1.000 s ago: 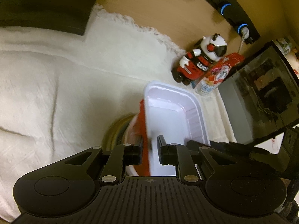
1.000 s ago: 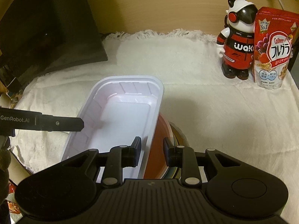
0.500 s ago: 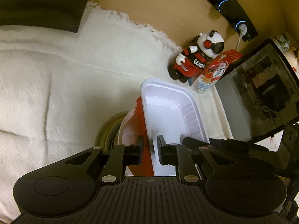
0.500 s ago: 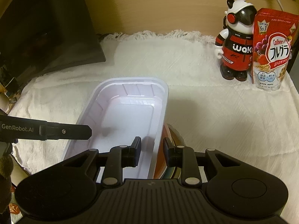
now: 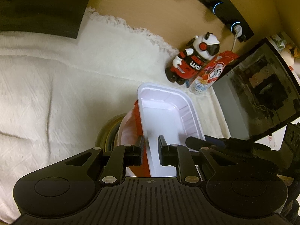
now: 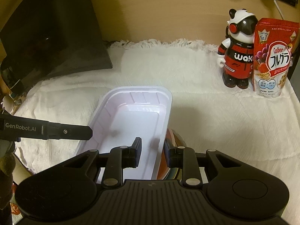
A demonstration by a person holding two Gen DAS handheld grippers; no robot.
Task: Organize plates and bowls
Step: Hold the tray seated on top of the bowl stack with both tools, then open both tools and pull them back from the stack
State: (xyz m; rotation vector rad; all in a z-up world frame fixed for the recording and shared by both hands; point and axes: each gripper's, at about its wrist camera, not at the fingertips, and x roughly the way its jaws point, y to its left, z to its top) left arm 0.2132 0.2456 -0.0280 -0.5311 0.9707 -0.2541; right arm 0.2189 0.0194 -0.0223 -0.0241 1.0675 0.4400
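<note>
A white rectangular plastic tray [image 5: 161, 116] [image 6: 135, 123] is held from both sides above a white cloth. My left gripper [image 5: 151, 153] is shut on its left wall, and my right gripper [image 6: 152, 153] is shut on its right wall. Something red [image 5: 137, 112] [image 6: 164, 168] shows just under the tray's rim; whether it is the tray's outer side or a separate dish is unclear. Below lie round dishes, one of them a gold-rimmed plate [image 5: 106, 131]. A finger of the left gripper [image 6: 56, 130] reaches to the tray's left rim in the right wrist view. The right gripper's finger [image 5: 202, 142] shows in the left wrist view.
A panda figure in red [image 6: 237, 56] and a red cereal bag [image 6: 273, 58] stand at the cloth's far right. A dark screen [image 6: 50, 28] leans at the far left. Another dark panel [image 5: 262, 93] stands close to the tray's right side.
The tray has swung a little to the right and stands more level in the right wrist view, covering more of the red under it. Both grips are unchanged.
</note>
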